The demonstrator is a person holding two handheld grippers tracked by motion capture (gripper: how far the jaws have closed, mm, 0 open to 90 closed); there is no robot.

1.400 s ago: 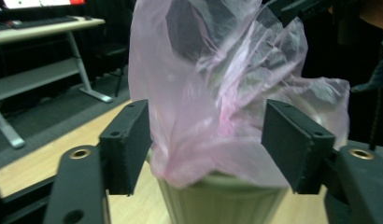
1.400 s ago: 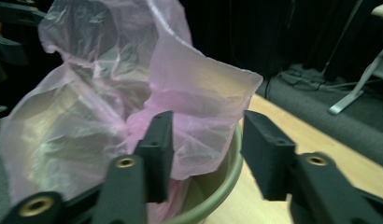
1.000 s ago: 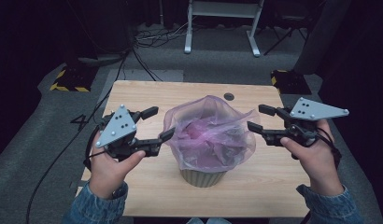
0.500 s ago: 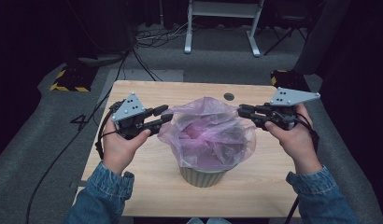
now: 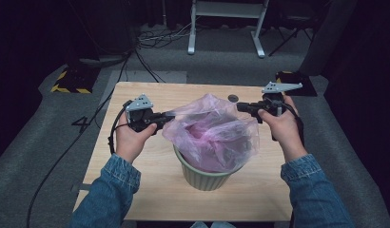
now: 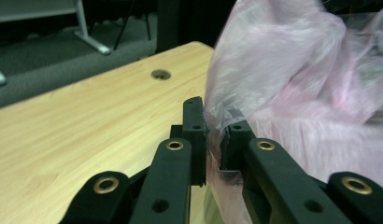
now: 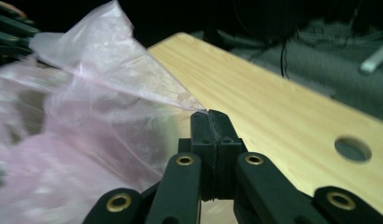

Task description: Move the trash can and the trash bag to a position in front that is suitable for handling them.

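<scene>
Pink plastic bag (image 5: 209, 130): lining green bin (image 5: 205, 175), stretched between both grippers.
Left gripper (image 6: 213, 135): clamped on bag's edge.
Right gripper (image 7: 212, 122): clamped on opposite edge.

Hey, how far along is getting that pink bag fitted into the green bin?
Done: the pink bag sits inside the green bin. In hand: the left gripper and right gripper each pinch its edge. Left: the rim is bare, so the bag's mouth likely needs folding over it.
</scene>
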